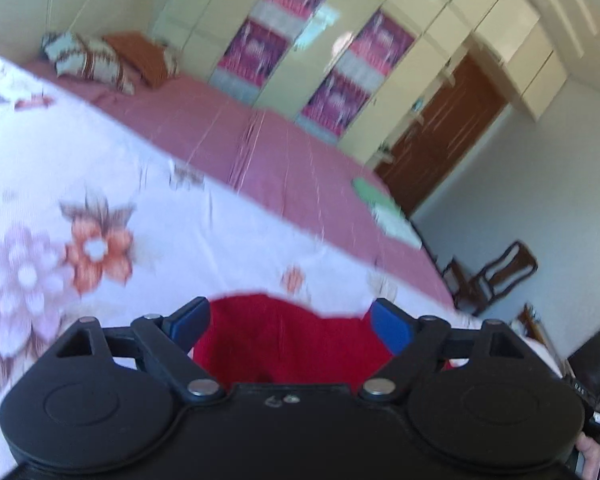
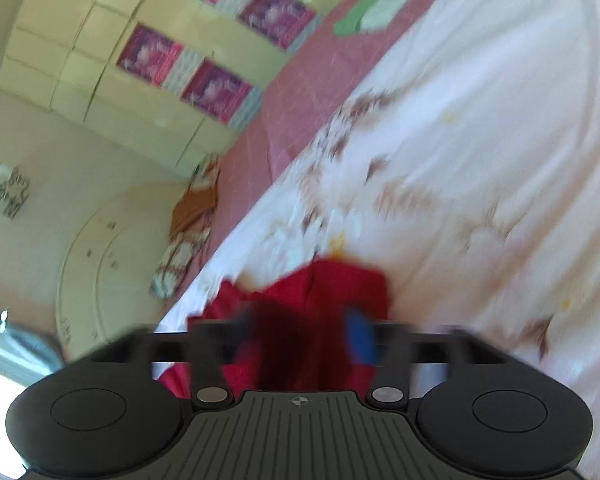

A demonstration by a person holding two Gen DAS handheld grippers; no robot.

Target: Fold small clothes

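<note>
A small red garment lies on the white floral sheet, right in front of my left gripper. That gripper is open, its blue pads spread wide on either side of the red cloth without pressing on it. In the right wrist view the same red garment lies bunched on the sheet. My right gripper is blurred but also stands open, and the cloth shows between its fingers. The near part of the garment is hidden behind both gripper bodies.
Beyond the sheet stretches a pink bedspread with patterned pillows near the headboard. A small pile of green and white clothes lies at the bed's far corner. A cream wardrobe, a brown door and a dark chair stand beyond.
</note>
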